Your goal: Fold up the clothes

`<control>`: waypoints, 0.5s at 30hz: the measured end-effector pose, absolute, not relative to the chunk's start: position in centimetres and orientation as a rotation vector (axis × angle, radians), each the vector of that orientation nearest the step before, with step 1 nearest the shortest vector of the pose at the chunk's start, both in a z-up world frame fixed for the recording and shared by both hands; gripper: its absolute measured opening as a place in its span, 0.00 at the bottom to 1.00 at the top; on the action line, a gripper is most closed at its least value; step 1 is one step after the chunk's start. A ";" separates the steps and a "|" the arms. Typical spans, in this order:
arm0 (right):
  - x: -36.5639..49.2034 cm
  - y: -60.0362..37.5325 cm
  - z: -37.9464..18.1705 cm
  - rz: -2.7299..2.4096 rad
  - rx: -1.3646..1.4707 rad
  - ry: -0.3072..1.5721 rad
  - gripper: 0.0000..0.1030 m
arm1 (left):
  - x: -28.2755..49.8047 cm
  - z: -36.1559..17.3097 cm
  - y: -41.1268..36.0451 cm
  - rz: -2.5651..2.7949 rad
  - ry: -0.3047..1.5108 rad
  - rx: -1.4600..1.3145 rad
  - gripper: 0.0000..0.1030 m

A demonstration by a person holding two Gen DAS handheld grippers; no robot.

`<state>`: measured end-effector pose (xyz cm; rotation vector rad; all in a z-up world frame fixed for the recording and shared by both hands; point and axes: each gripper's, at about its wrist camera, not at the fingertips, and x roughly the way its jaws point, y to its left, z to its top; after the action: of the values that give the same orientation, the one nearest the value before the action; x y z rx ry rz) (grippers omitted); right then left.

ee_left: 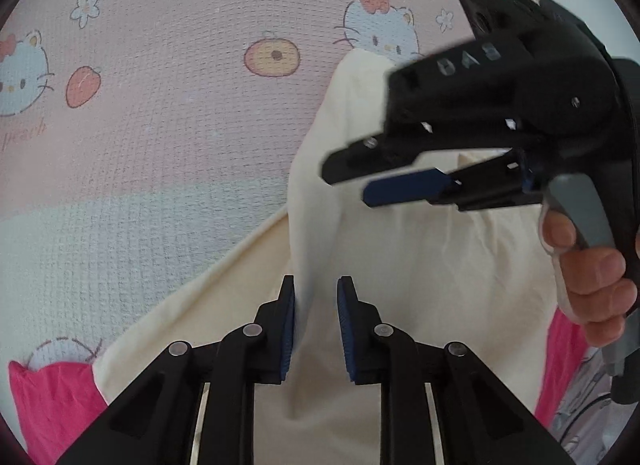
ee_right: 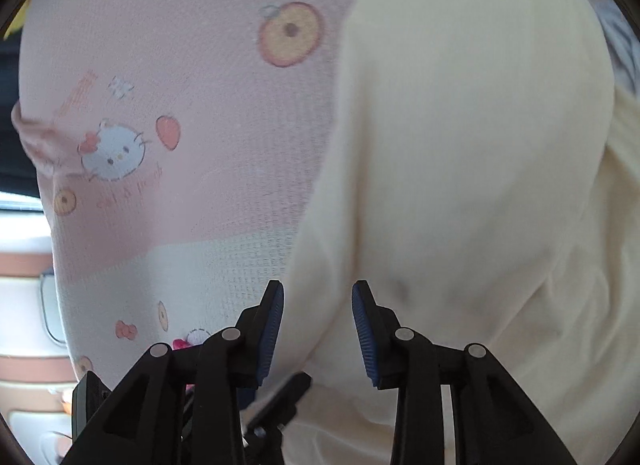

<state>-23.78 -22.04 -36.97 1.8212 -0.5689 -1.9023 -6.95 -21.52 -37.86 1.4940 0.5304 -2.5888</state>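
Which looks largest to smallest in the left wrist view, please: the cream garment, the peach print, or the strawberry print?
1. cream garment
2. peach print
3. strawberry print

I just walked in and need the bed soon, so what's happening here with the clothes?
A person is folding a cream garment on a pink cartoon-print sheet, with a hand-held claw in each hand. The left claw has a raised fold of the cream cloth between its pads, though a firm pinch isn't clear. The right claw is open above the cloth, holding nothing. A bright pink garment lies beneath the cream one.
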 end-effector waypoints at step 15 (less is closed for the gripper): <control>-24.2 -26.9 -39.5 -1.896 2.033 -0.201 0.42 | -8.2 -39.5 -21.4 -2.581 0.690 1.548 0.17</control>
<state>-24.18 -26.90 -39.51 2.0332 -0.2014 -1.8957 -8.19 -21.35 -39.54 1.5484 0.6901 -2.5805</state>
